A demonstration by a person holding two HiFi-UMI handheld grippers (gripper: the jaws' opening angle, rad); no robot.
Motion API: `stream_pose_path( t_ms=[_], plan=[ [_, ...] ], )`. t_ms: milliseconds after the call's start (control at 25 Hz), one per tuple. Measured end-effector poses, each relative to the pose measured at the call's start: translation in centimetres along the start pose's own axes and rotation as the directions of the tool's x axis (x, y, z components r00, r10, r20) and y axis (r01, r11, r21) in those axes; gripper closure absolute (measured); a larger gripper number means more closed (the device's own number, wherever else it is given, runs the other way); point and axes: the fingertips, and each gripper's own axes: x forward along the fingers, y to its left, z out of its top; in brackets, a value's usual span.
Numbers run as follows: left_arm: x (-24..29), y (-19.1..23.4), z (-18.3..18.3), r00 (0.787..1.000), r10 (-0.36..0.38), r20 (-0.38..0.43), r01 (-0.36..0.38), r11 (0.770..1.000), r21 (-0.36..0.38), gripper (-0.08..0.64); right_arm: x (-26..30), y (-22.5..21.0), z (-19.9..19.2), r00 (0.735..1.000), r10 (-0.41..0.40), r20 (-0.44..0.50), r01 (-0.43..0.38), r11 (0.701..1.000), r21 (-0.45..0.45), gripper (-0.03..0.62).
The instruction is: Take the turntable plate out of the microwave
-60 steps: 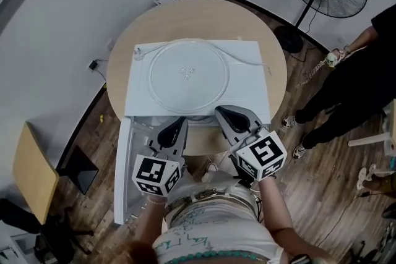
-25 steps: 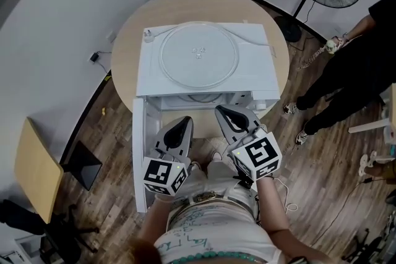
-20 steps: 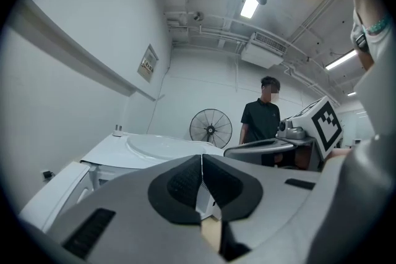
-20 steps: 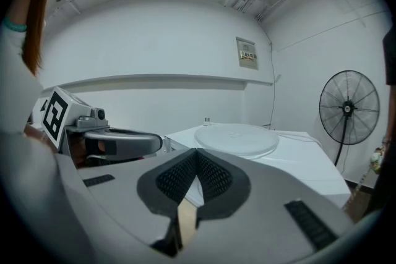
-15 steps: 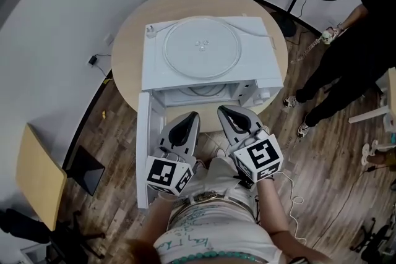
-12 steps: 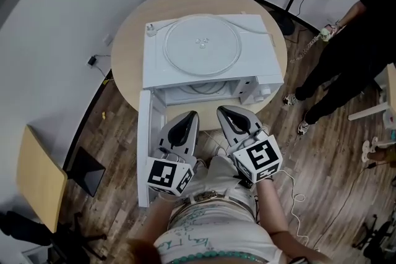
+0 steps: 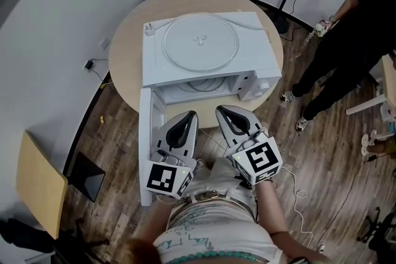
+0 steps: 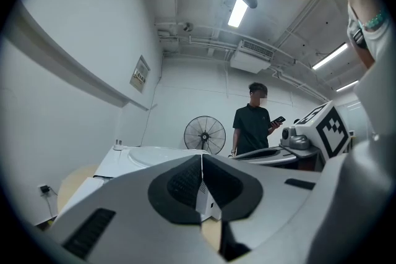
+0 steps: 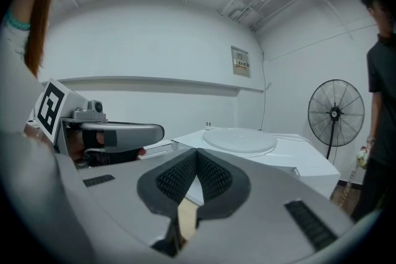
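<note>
The right gripper (image 9: 197,153) has its fingers (image 9: 176,179) pressed together, with nothing between them. Beyond them the turntable plate (image 9: 240,139) lies on top of the white microwave (image 9: 297,156). The left gripper (image 9: 154,132) reaches in from the left, and a fan (image 9: 335,113) stands at the right.

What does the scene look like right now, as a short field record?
plate: clear round glass turntable plate, lying on top of the white microwave
door: white microwave door, swung open
support: round wooden table
left gripper: shut, empty, short of the opening
right gripper: shut, empty, beside the left
bystander: person in black, right of table
</note>
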Motion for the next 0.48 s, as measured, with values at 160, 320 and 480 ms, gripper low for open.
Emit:
stream_pose_path(
  t_ms=[160, 320, 480],
  plan=[
    [0.12, -0.04, -0.25, 1.0, -0.006, -0.01, 0.006, 1.0, -0.007, 0.543, -0.13, 0.11, 0.08, 1.0, 0.002, -0.006, -0.002, 1.0, -0.001, 0.601],
    [0.21, -0.08, -0.37, 1.0, -0.006, -0.014, 0.006, 1.0, -0.01, 0.543, -0.27, 0.06, -0.13, 1.0, -0.001, -0.016, 0.001, 1.0, -0.002, 0.601],
    [0.34, 0.0, -0.53, 1.0, -0.005, -0.018, 0.005, 1.0, -0.007, 0.543, -0.23, 0.05, -0.37, 1.0, 0.001, -0.024, -0.001, 1.0, -0.004, 0.601]
  ],
)
